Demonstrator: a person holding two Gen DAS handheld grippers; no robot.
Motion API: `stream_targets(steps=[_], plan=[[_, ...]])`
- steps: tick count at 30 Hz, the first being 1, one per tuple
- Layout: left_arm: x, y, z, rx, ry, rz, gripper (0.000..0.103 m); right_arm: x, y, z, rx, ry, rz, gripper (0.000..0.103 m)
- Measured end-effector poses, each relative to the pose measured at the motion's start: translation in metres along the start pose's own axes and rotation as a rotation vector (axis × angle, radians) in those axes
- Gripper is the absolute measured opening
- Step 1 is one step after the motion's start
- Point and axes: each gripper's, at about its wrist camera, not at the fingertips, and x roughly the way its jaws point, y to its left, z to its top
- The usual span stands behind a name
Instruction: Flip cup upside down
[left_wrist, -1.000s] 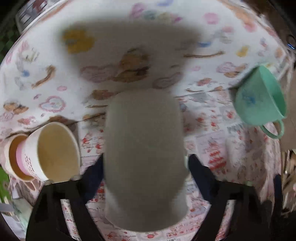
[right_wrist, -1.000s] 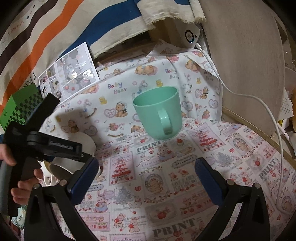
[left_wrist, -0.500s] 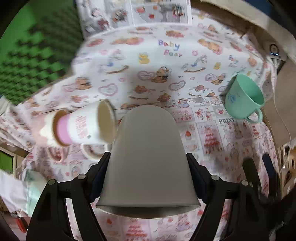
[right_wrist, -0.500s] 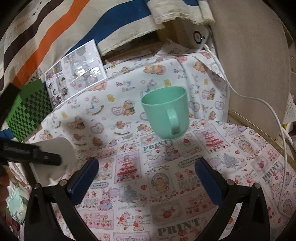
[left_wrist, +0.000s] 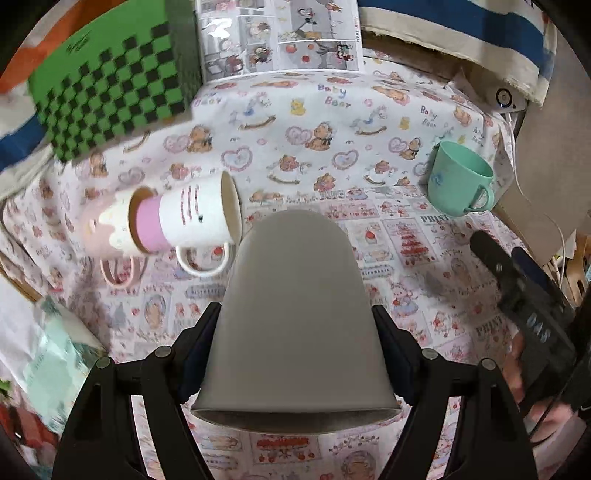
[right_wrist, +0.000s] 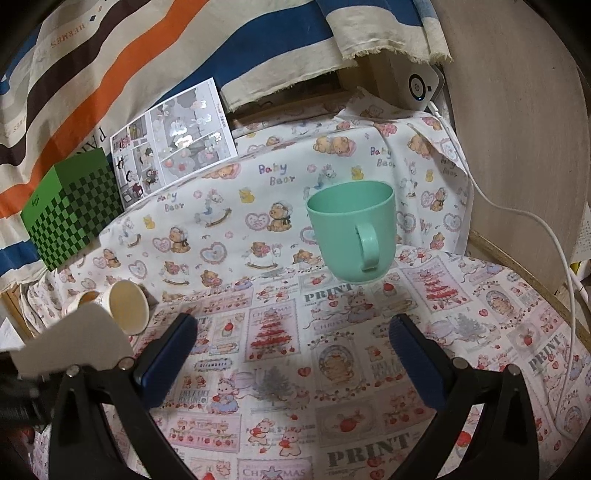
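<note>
My left gripper (left_wrist: 295, 354) is shut on a plain grey cup (left_wrist: 295, 325), its base pointing away and its open rim toward the camera, held over the printed tablecloth. The same grey cup shows at the left edge of the right wrist view (right_wrist: 70, 339). My right gripper (right_wrist: 291, 358) is open and empty, low over the cloth, with a mint green handled cup (right_wrist: 354, 236) standing upright beyond it. The green cup also shows at the right of the left wrist view (left_wrist: 458, 181).
Two nested mugs, white in pink (left_wrist: 177, 221), lie on their side left of the grey cup, also in the right wrist view (right_wrist: 122, 306). A green checkered box (right_wrist: 70, 214) and a picture card (right_wrist: 173, 140) stand at the back. A white cable (right_wrist: 546, 236) runs along the right.
My left gripper has turned and tilted up with the grey cup, bringing the back of the table into view. The right gripper moved slightly and stayed open. The green cup has not moved.
</note>
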Motion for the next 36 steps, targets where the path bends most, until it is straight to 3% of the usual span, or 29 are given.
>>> stream_targets(steps=[4,14,17,18,20,25,32,36], plan=[[0.001,0.002,-0.019,-0.004,-0.068,0.012,0.077,0.003,0.000,0.000,0.003,0.014,0.004,0.103],[0.019,-0.005,-0.039,0.001,-0.133,0.039,0.078,0.000,0.004,-0.001,-0.028,-0.007,0.000,0.103],[0.012,-0.005,-0.041,0.027,-0.148,0.052,0.085,0.000,0.004,-0.001,-0.028,-0.003,0.002,0.103],[0.005,-0.005,-0.043,0.037,-0.173,0.067,0.092,0.001,0.004,-0.002,-0.024,0.000,0.002,0.103],[-0.010,-0.002,-0.046,0.062,-0.238,0.115,0.096,0.003,0.003,-0.002,-0.015,0.008,0.001,0.103],[-0.042,0.025,-0.049,0.053,-0.298,0.056,0.098,0.003,0.002,-0.003,-0.008,0.011,-0.009,0.103],[-0.057,0.073,-0.049,0.071,-0.481,0.094,0.102,0.005,0.005,-0.003,-0.029,0.022,-0.020,0.103],[-0.047,0.103,-0.046,0.017,-0.485,0.108,0.102,0.002,0.008,-0.003,-0.033,0.005,-0.057,0.103]])
